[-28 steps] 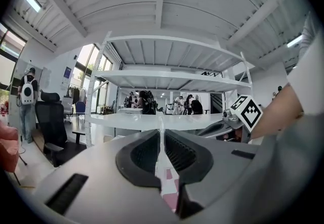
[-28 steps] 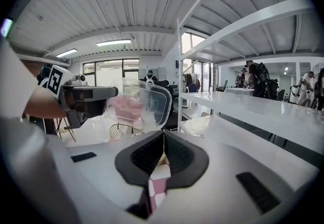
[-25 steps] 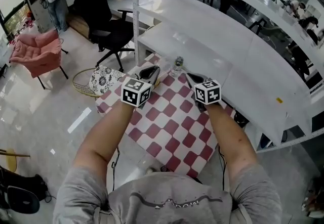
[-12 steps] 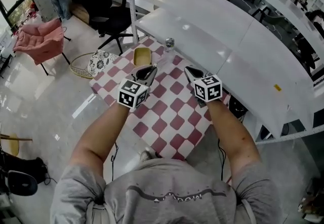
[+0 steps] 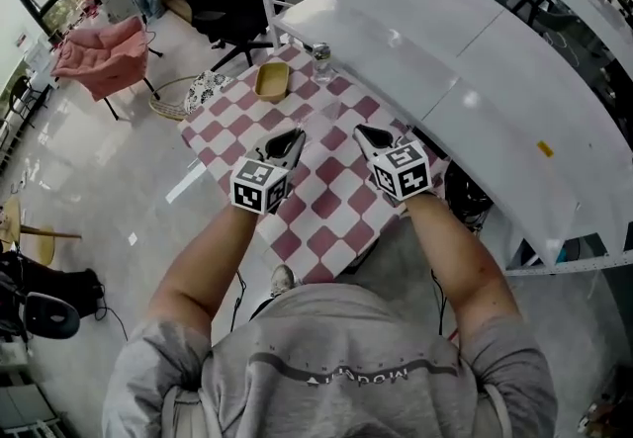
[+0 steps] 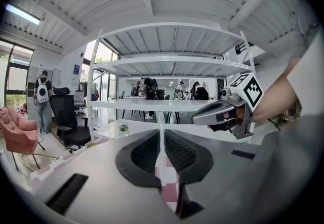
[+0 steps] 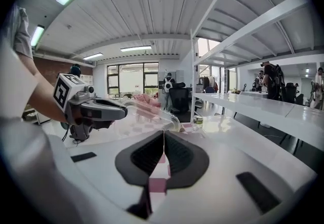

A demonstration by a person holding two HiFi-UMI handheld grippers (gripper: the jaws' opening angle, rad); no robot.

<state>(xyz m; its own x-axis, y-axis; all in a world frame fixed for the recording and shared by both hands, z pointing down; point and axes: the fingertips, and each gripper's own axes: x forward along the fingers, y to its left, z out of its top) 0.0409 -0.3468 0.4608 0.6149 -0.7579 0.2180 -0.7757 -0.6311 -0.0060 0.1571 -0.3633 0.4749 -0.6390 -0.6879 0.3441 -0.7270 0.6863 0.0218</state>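
Left gripper (image 5: 293, 137): jaws squeezed down to a sliver on one edge of a clear plastic container (image 7: 152, 114), which it holds up off the table.
Right gripper (image 5: 360, 133): same deal, jaws nearly together, clamped on the thin rim at the opposite side.
Clear plastic container: hangs between the two grippers over the middle of the checkered table (image 5: 326, 219), a bit tilted. It's see-through, so it's hard to spot from above.
Yellow dish (image 5: 271, 80): sits on the checks at roughly 11 o'clock from the left gripper, well apart from it.
Small jar (image 5: 319, 53): around 12 o'clock, at the far edge of the table, just beside the white shelf unit (image 5: 445, 41).
White shelf unit: runs past the table from 12 round to 3 o'clock.
Pink chair (image 5: 104, 48): out on the floor at 10 o'clock, with a woven basket (image 5: 183, 95) between it and the table.
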